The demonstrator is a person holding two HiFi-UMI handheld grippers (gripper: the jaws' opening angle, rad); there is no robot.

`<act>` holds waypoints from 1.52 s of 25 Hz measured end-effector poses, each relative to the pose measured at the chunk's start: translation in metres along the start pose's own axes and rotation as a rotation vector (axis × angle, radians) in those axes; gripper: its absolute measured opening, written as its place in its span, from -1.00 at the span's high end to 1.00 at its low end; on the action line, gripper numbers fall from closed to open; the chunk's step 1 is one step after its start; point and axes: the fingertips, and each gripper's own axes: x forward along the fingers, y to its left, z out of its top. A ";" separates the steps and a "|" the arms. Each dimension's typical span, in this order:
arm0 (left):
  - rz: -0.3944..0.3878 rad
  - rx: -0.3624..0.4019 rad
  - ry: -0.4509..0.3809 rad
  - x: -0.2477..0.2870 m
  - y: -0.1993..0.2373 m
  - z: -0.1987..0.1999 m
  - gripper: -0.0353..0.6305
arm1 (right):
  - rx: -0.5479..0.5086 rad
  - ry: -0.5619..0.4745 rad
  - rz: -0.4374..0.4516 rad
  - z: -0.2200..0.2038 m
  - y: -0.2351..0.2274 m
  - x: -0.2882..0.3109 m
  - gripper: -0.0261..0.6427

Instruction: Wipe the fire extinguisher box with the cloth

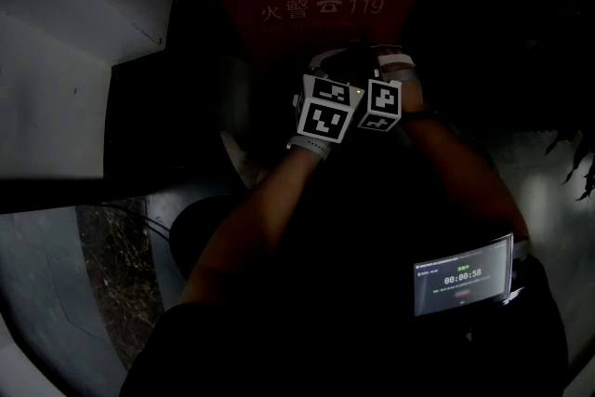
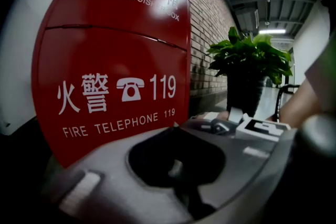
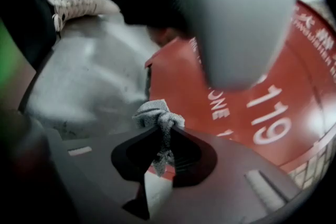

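While the left gripper [image 2: 175,126], jaws together and empty, faces the fire extinguisher box [image 2: 115,55] straight ahead, the right gripper [image 3: 160,131] pinches the cloth [image 3: 155,113], the box's front lying close ahead and rightward: a short forward press likely follows.

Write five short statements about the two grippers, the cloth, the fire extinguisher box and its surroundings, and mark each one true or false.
1. The right gripper is shut on a grey cloth. True.
2. The fire extinguisher box is blue. False: it is red with white print.
3. A leafy potted plant stands beyond the box, by the brick wall. True.
4. The left gripper holds the cloth. False: its jaws are together with nothing between them.
5. The number printed on the box is 911. False: it reads 119.
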 end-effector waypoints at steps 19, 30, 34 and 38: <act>-0.127 0.100 -0.203 -0.046 -0.051 0.102 0.90 | 0.155 -0.031 -0.423 -0.006 -0.181 -0.152 0.72; -0.119 0.064 -0.245 -0.061 -0.054 0.116 0.90 | 0.087 -0.018 -0.731 -0.009 -0.354 -0.250 0.72; -0.133 0.071 -0.234 -0.058 -0.060 0.110 0.90 | 0.080 -0.001 -0.725 -0.015 -0.350 -0.241 0.73; -0.142 0.056 -0.230 -0.051 -0.059 0.106 0.90 | 0.091 0.018 -0.674 -0.025 -0.325 -0.219 0.73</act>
